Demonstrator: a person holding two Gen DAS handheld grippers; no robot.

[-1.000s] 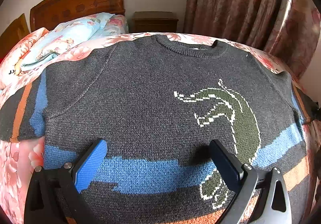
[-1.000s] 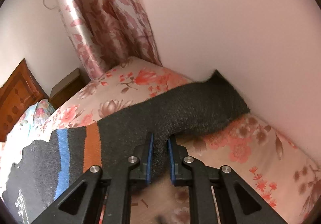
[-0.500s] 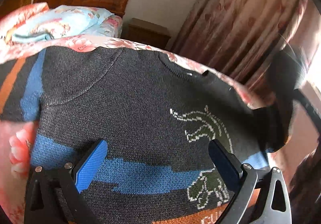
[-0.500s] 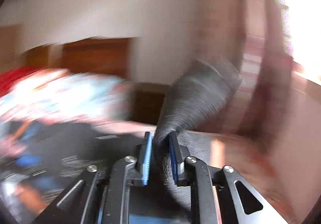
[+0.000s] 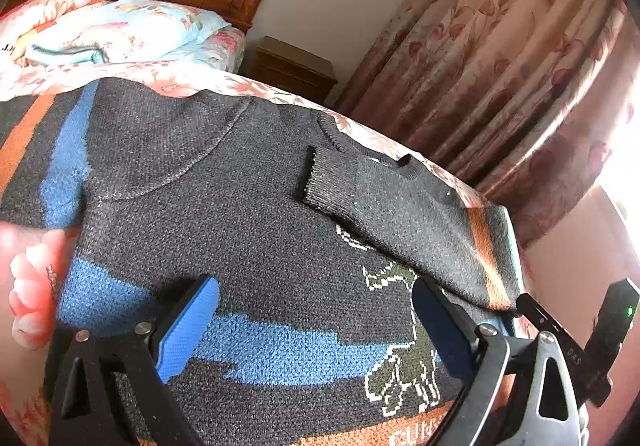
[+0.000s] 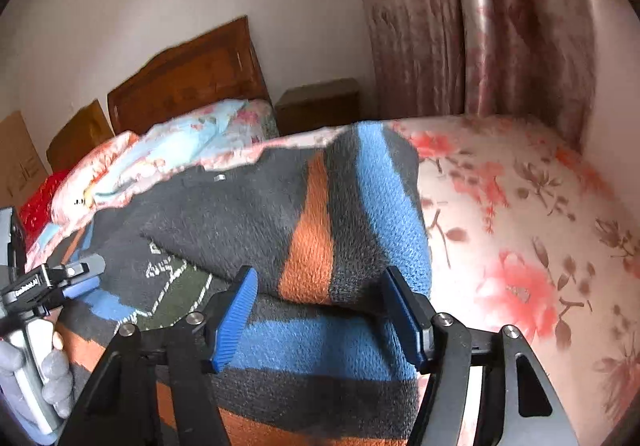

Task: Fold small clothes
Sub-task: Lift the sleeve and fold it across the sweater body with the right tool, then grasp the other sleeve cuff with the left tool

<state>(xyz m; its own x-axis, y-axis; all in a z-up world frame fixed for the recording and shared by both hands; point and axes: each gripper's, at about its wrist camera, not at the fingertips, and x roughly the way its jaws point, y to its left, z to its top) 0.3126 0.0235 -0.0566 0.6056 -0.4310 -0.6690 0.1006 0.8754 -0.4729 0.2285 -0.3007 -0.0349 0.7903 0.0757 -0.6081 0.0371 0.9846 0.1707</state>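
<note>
A dark sweater (image 5: 248,230) lies flat on a floral bed (image 6: 520,230). The left gripper (image 5: 316,330) hovers over its blue stripe, jaws wide apart. Only the left view shows the cuff (image 5: 320,182) of the folded sleeve (image 5: 420,222) and partial lettering "GUN" at the hem. The right gripper (image 6: 320,318) is spread wide, holding nothing, just beside the sleeve.

Dark grey sweater (image 5: 248,214) lies flat on the bed (image 6: 520,230), one striped sleeve (image 5: 404,206) folded across its chest.
</note>
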